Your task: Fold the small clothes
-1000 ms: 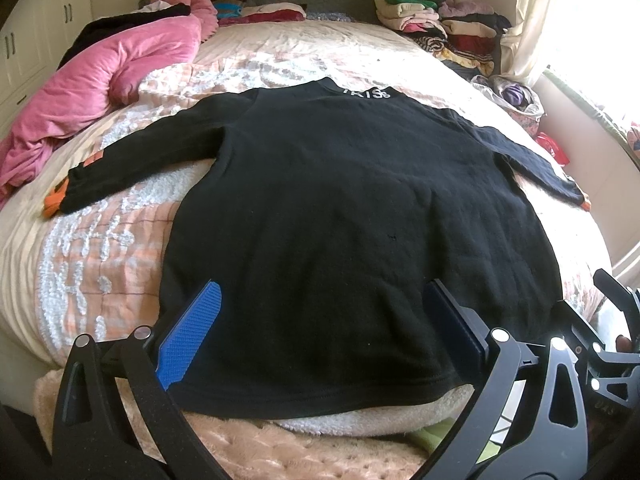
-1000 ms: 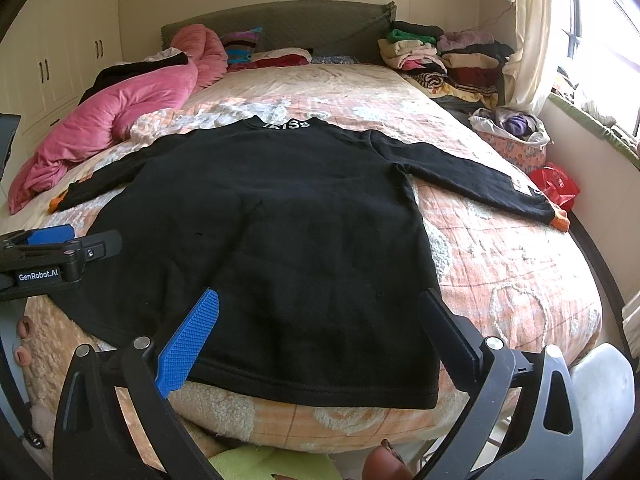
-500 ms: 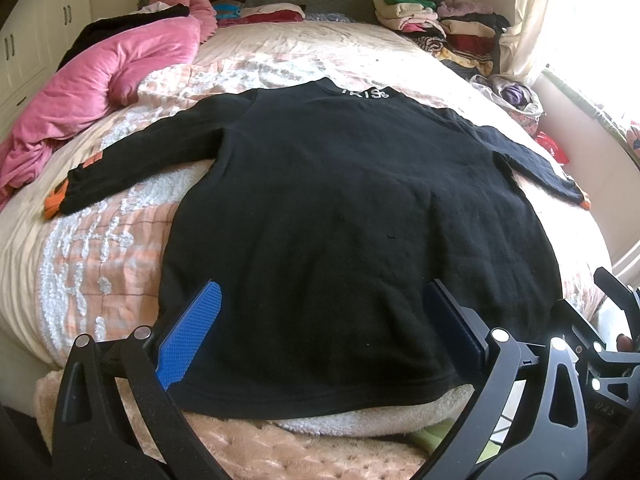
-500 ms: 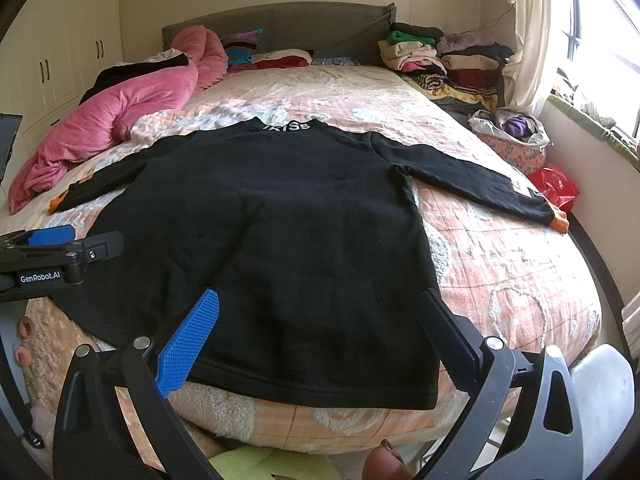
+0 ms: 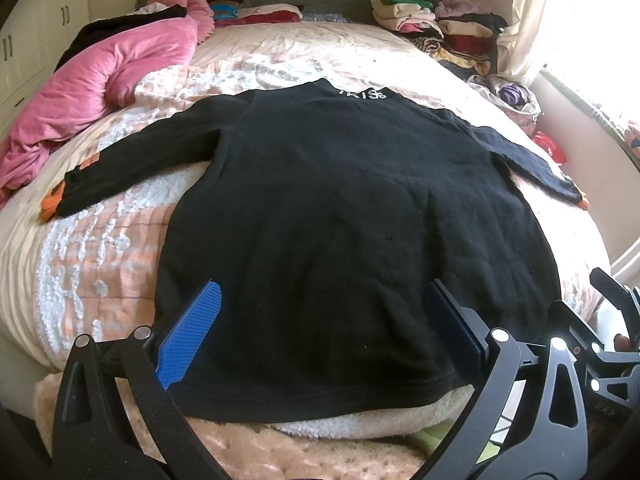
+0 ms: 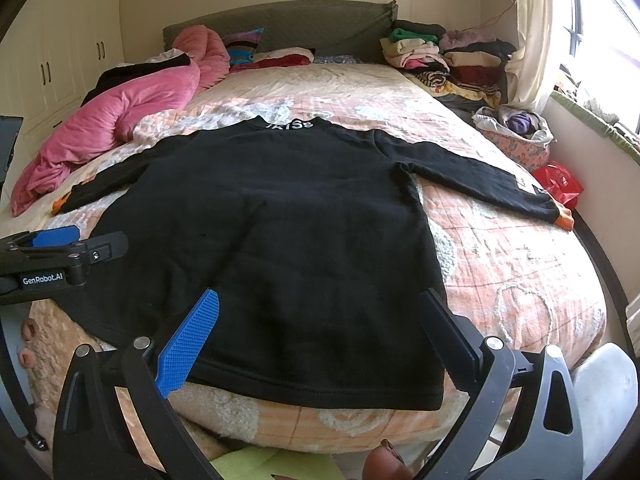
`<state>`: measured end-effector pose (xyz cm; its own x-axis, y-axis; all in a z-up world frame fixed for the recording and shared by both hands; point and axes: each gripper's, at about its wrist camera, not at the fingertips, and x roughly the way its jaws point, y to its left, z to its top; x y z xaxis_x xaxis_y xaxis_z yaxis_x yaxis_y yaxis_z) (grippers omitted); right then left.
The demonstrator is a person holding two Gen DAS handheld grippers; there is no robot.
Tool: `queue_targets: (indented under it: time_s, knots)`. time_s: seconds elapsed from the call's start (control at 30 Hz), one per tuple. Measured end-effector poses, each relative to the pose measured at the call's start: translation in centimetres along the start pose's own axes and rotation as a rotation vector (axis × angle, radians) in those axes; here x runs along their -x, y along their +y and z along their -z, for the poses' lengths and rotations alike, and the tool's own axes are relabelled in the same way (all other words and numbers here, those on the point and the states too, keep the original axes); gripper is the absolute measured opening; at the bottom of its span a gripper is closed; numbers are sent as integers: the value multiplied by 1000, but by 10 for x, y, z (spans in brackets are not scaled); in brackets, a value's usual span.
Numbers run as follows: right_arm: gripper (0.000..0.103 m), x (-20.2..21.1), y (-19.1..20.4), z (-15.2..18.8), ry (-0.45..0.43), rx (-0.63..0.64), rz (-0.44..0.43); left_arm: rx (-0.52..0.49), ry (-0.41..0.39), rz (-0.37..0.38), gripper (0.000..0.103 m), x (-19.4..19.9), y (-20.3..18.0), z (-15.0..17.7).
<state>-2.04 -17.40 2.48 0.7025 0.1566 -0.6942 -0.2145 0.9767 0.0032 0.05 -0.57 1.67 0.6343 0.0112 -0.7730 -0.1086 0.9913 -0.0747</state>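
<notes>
Lying flat on the bed (image 6: pixel 520 280), a black long-sleeved top (image 6: pixel 288 232) is spread out with its back up, both sleeves stretched sideways and its collar, printed with white letters, pointing to the far end. In the left wrist view the same black long-sleeved top (image 5: pixel 340 220) fills the middle, its hem at the near edge of the bed (image 5: pixel 80 272). Each sleeve ends in an orange cuff: the left orange cuff (image 6: pixel 59 205) lies near a pink duvet (image 6: pixel 120 120), the right orange cuff (image 6: pixel 565 218) close to the bed's right edge.

The left tool (image 5: pixel 322 334) hovers over the near left part of the hem with its two fingers wide apart, gripping nothing; one blue ribbed pad (image 5: pixel 192 332) shows clearly. The right tool (image 6: pixel 320 336) is likewise spread open and empty above the near right part of the hem, its blue pad (image 6: pixel 190 342) just over the stitched edge. Whether either tool touches the cloth I cannot tell. From the right wrist view the left tool (image 6: pixel 56 240) appears at the left edge, over the hem's left corner.

Folded clothes (image 6: pixel 444 60) are stacked at the far right beside a curtain (image 6: pixel 532 40), a cloth-filled basket (image 6: pixel 516 136) and a red bag (image 6: pixel 558 182) sit to the right of the bed, and cream wardrobes (image 6: pixel 72 40) stand on the left.
</notes>
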Motion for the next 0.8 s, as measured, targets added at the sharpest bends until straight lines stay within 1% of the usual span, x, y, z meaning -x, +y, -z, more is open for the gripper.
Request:
queue_targets:
  time_s: [0.4,0.8]
  knots:
    - [99,-13,3,-13,11,-10,-51,-6,4,-17,95,-11,7,-16]
    - [99,-35,1,-52,-6,-28,-61,19,-3,-50,95,-18,23,-53]
